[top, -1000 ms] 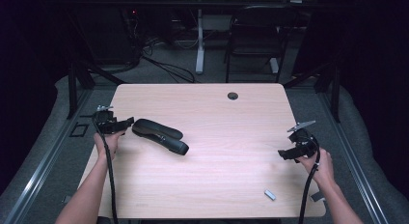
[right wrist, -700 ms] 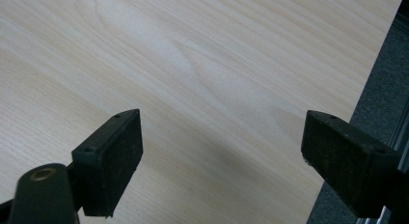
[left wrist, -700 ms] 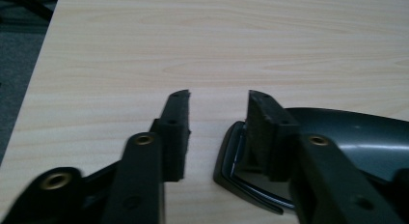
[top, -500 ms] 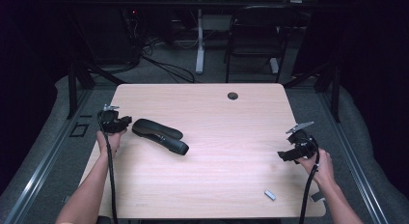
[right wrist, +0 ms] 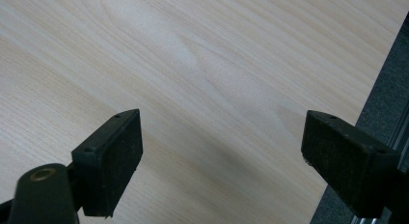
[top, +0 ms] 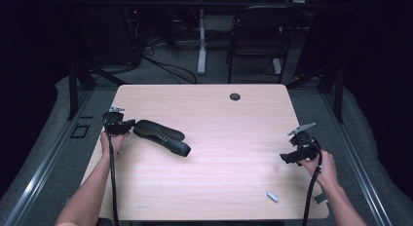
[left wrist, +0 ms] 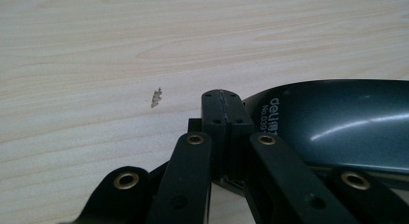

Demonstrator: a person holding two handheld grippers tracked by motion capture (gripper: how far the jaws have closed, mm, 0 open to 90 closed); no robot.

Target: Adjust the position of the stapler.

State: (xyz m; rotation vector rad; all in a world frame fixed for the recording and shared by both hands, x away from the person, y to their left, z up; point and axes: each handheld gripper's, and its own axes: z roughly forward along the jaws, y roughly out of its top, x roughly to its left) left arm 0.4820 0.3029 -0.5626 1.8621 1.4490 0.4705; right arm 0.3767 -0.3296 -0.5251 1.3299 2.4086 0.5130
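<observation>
At left of the high view: left gripper [top: 127,124], black, held in a hand [top: 110,141] at the bench's left edge, forearm entering from the bottom left.
Left jaws: pressed together with nothing between them; in the left gripper view [left wrist: 225,119] the two pads meet flat along a thin seam.
Stapler: large black plastic desk stapler [top: 161,136] with a rounded glossy top, lying on its side-length across the left half of the bench, one end toward the left gripper, the other pointing lower right toward mid-frame.
Stapler, close: in the left gripper view its dark shell [left wrist: 337,122] fills the right side, white lettering near the end closest to the jaws.
Gripper to stapler: jaw tips just beside the stapler's near end; contact cannot be told.
Bench: pale wood-grain top [top: 229,182], rectangular, with a small dark round cable hole [top: 235,96] near the far edge at upper centre.
Bench mark: small brownish chip or scuff [left wrist: 156,97] in the surface left of the closed jaws.
Right gripper: black [top: 290,156], held in a hand [top: 323,165] at the right edge of the high view, a grey plate on top, cable trailing to the bottom.
Right jaws: wide apart, holding nothing; the right gripper view [right wrist: 222,161] shows bare wood between the two pads.
Small item: light grey rectangular piece [top: 272,197] on the bench at lower right, near the right hand, apart from it.
Spacing: right gripper well apart from the stapler.
</observation>
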